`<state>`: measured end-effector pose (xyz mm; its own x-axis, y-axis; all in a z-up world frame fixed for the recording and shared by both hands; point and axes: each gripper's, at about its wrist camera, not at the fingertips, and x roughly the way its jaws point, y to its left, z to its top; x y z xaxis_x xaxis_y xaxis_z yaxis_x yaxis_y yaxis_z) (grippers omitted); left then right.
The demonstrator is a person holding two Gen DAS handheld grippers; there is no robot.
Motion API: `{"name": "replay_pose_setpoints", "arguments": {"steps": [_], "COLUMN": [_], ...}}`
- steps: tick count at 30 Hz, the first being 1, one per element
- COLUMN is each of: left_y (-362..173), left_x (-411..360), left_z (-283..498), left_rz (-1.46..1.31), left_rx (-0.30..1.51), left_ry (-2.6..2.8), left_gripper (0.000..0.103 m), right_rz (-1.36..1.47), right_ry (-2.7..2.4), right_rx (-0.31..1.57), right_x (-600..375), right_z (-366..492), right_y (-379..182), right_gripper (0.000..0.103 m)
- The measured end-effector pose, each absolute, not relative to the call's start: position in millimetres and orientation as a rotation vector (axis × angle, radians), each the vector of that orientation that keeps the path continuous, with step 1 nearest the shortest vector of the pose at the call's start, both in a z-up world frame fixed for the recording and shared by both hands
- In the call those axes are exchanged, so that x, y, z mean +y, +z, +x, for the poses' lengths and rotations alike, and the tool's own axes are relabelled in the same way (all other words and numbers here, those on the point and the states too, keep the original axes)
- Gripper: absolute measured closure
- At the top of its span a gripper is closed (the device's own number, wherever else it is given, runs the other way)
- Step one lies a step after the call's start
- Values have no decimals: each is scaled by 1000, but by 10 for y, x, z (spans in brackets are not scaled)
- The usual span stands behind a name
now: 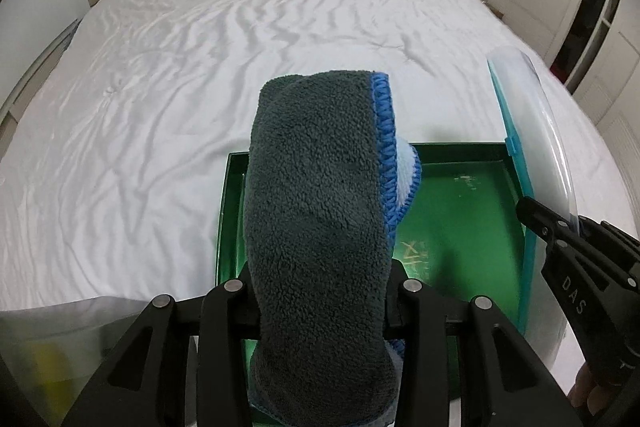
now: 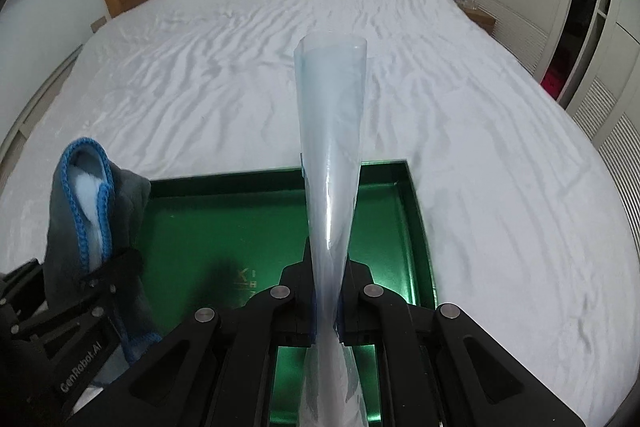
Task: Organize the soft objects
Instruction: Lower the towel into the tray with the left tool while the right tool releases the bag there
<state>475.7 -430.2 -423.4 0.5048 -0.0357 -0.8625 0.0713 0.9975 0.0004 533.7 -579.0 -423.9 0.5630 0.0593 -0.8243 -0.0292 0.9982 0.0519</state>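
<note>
Left gripper (image 1: 320, 311): its jaws are partly open and squeeze a folded grey towel (image 1: 316, 211) with a blue edge. The towel sticks out in front, up in the air over the left part of the green tray (image 1: 460, 203).
Right gripper (image 2: 328, 311): its jaws are almost fully closed and pinch a clear plastic bag (image 2: 332, 155) with a blue zip strip. The bag hangs over the right part of the tray.
Tray: it sits on the white bed (image 1: 160, 107). I see nothing lying in it.
Step now: I think both soft things are being carried to the tray, and neither is put down yet.
Next move: probably bring the towel lower until it rests flat in the tray, then let go. The bag may need its mouth opened if the towel should go inside; I cannot tell which is meant.
</note>
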Motion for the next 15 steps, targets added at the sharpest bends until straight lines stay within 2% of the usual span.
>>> {"name": "replay_pose_setpoints", "arguments": {"steps": [6,15], "left_y": [-4384,-4521], "left_x": [-4358,-4285], "left_z": [4790,4806], "left_rz": [77,102], "left_rx": [1054,1060], "left_ry": [-39,6], "left_gripper": [70,70], "right_rz": [4,-14], "right_ry": [35,31], "right_rx": [969,983], "right_x": [-5601,-5476], "right_z": [5865,6059], "right_y": [-4474,-4793], "right_gripper": [97,97]}}
